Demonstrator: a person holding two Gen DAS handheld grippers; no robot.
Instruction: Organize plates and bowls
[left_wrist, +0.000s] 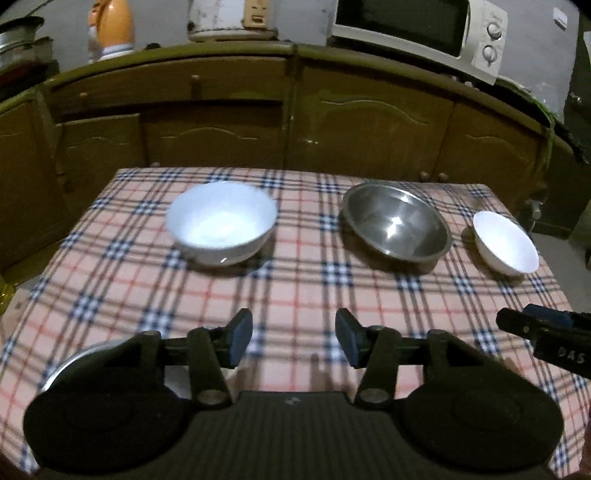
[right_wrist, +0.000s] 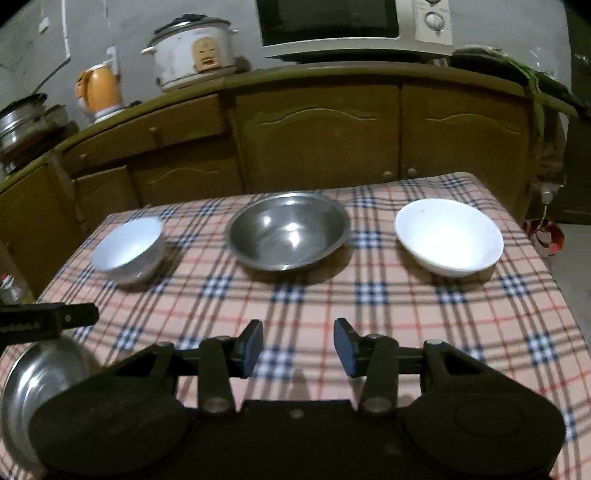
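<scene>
While up over the checked bench (left_wrist: 295, 284), holds the left claw (left_wrist: 293, 341) and the right claw (right_wrist: 298, 347) open, with nothing between the blue pads.

From the left wrist, sees three bowls in a row at the far side of the bench, each apart from the next: left-end white bowl (left_wrist: 221, 221), steel bowl (left_wrist: 397, 221) in the middle, right-end white bowl (left_wrist: 506, 243). Catches only a thin edge of a steel dish (left_wrist: 70, 363) behind the left claw, near the front left corner. Reads the letters "DAS" (left_wrist: 570, 356) on the side of the right claw, poking in from the right. From the right wrist, sees the same row, much more of the steel dish, and the whole rice cooker (right_wrist: 192, 51) with its lid, cut off at the top in the other view. No letters to read from this side.
</scene>
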